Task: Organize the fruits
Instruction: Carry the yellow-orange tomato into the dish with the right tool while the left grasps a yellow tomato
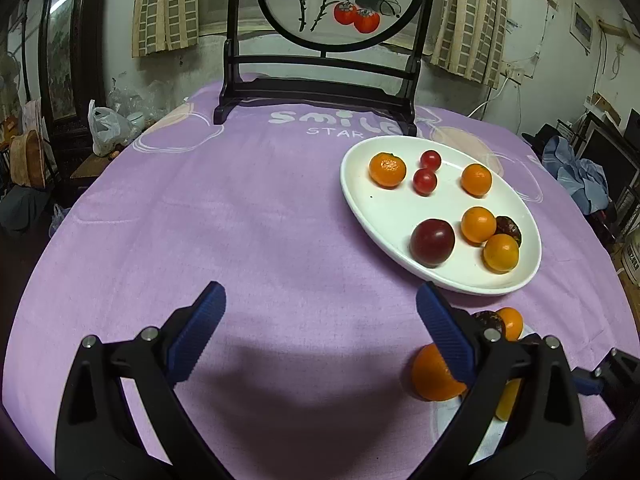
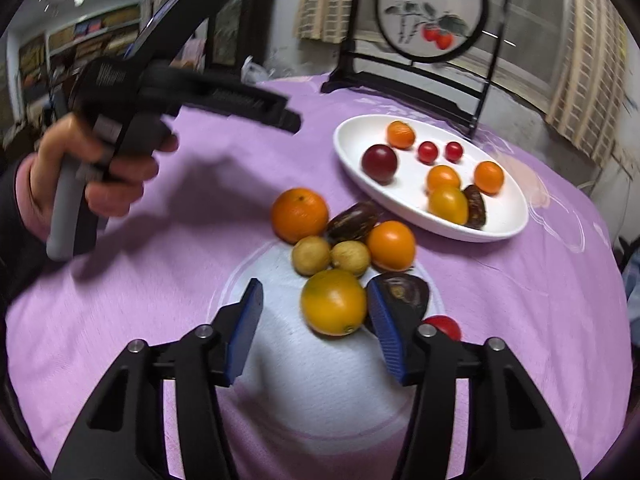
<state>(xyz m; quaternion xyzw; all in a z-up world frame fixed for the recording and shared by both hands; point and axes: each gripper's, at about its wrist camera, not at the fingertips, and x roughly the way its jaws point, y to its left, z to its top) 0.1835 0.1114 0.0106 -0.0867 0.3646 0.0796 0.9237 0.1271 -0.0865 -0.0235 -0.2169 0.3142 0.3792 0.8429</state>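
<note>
Right tongs point(image 2: 316, 328) spread around a yellow-orange fruit point(image 2: 334, 302), navel toward camera; left tongs point(image 1: 320, 332) spread, empty.

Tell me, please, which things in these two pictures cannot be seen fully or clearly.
- Small red tomato, right wrist view: the right gripper finger covers its lower part.
- Loose fruit pile on the cloth, left wrist view: the left gripper arm hides most of it; only the large orange shows well.
- Dark brown fruit on the white oval plate, left wrist view: oranges partly hide it.
- Person's hand, right wrist view: blurred.
</note>
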